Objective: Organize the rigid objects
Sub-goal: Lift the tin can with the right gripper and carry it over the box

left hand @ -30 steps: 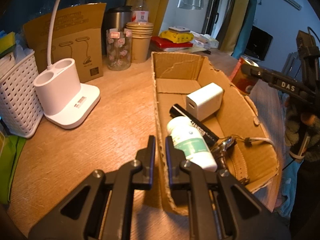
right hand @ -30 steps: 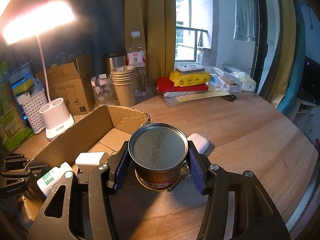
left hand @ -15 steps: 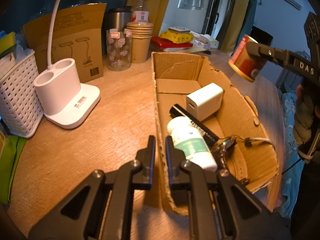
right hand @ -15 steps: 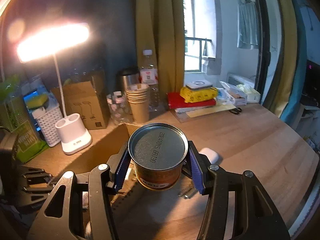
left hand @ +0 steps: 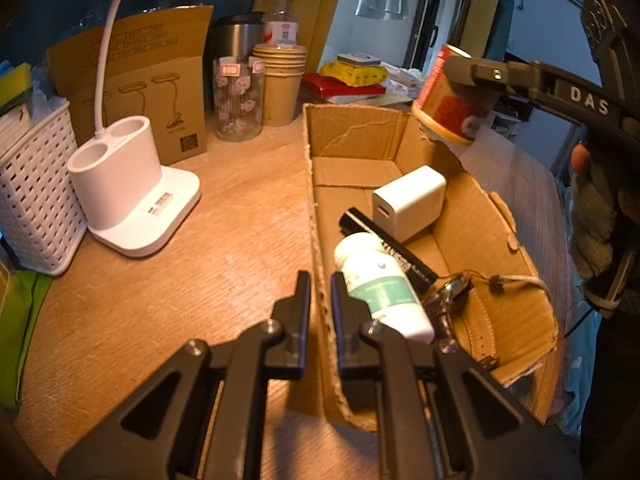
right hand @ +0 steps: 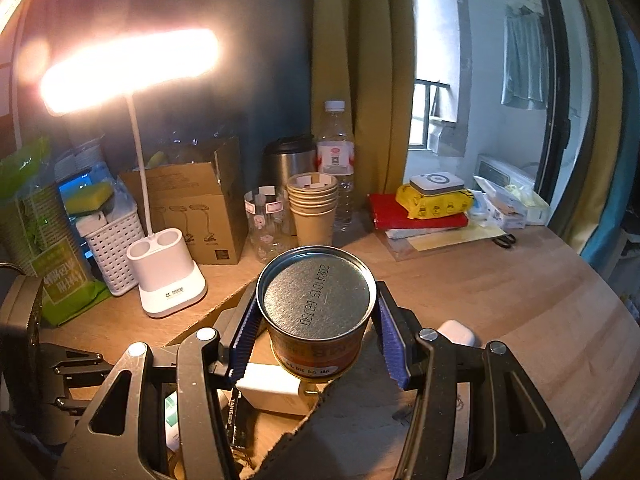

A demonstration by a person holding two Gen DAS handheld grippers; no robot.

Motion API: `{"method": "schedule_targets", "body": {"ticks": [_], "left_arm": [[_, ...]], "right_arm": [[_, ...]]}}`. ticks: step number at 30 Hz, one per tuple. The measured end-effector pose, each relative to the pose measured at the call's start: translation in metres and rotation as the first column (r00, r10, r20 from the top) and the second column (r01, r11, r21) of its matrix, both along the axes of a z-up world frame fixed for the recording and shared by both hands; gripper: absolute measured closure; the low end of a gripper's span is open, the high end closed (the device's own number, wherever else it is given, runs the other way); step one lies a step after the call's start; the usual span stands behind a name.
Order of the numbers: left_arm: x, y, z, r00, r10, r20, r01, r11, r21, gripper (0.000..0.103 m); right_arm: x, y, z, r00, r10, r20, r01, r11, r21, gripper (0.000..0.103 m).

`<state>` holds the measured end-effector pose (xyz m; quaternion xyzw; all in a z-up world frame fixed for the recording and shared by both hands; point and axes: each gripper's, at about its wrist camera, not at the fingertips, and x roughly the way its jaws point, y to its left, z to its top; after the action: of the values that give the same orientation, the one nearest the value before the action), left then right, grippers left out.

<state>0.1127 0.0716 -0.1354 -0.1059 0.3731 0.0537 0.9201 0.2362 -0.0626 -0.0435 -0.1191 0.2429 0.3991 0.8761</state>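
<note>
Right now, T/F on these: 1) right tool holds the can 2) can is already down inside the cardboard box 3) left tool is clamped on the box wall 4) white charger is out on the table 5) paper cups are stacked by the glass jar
1) The right tool holds the can. True.
2) The can is already down inside the cardboard box. False: it hangs in the air over the box's far right corner.
3) The left tool is clamped on the box wall. True.
4) The white charger is out on the table. False: it lies inside the box.
5) The paper cups are stacked by the glass jar. True.
</note>
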Motion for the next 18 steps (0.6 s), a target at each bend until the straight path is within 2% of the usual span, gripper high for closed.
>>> {"method": "schedule_targets", "body": {"ticks": [18], "left_arm": [[-0.001, 0.000, 0.000, 1.000, 0.002, 0.000, -0.002, 1.000, -0.004, 0.093]], "right_arm": [[0.009, 0.063, -0.025, 0.986, 0.163, -0.022, -0.165, 0.973, -0.164, 0.046]]}}
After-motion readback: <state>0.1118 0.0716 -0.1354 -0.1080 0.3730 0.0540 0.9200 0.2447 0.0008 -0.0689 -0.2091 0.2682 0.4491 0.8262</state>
